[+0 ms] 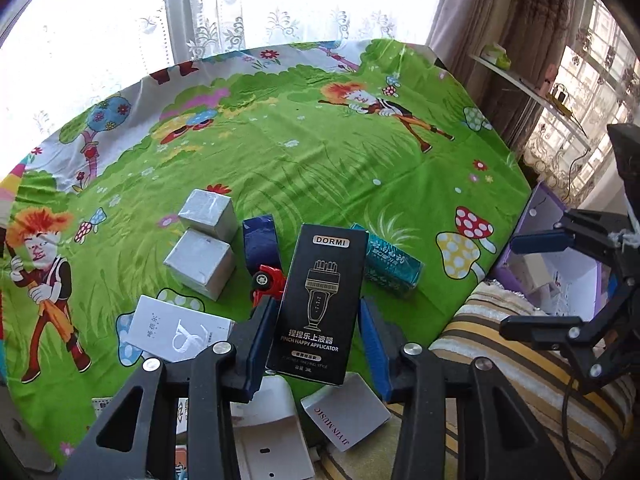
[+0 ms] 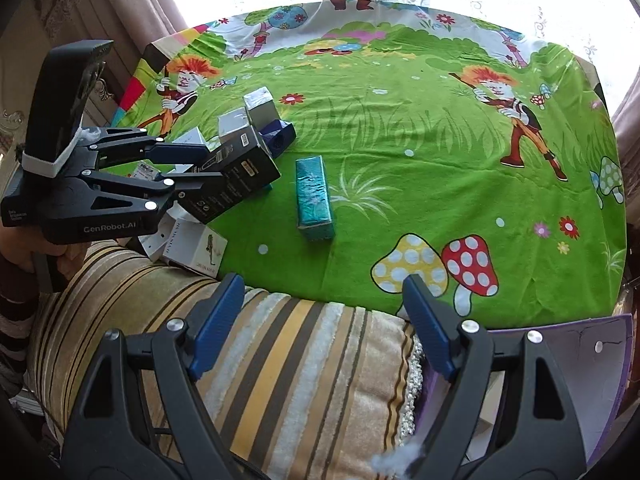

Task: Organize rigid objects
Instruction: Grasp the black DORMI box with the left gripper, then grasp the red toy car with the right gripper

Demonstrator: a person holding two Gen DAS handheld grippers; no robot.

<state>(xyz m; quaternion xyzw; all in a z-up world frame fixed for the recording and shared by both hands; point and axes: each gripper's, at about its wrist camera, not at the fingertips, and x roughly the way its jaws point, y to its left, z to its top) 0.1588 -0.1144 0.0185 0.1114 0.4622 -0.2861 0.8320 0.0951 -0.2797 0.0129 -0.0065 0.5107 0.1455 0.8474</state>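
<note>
My left gripper (image 1: pixel 316 320) is shut on a black DORMI box (image 1: pixel 320 304) and holds it above the green cartoon tablecloth (image 1: pixel 320 152); this gripper and the box (image 2: pixel 236 172) also show in the right wrist view. Behind the box lie a red toy car (image 1: pixel 266 280), a blue box (image 1: pixel 260 240), two silver boxes (image 1: pixel 204 240) and a teal box (image 1: pixel 390 264), also in the right wrist view (image 2: pixel 314 196). My right gripper (image 2: pixel 324 304) is open and empty over a striped cushion (image 2: pixel 280 360).
White boxes (image 1: pixel 172 328) and a JI YIN MUSIC box (image 1: pixel 346 412) lie at the table's near edge. A purple open box (image 1: pixel 560 264) stands to the right beyond the cushion. Curtains and a window stand behind the table.
</note>
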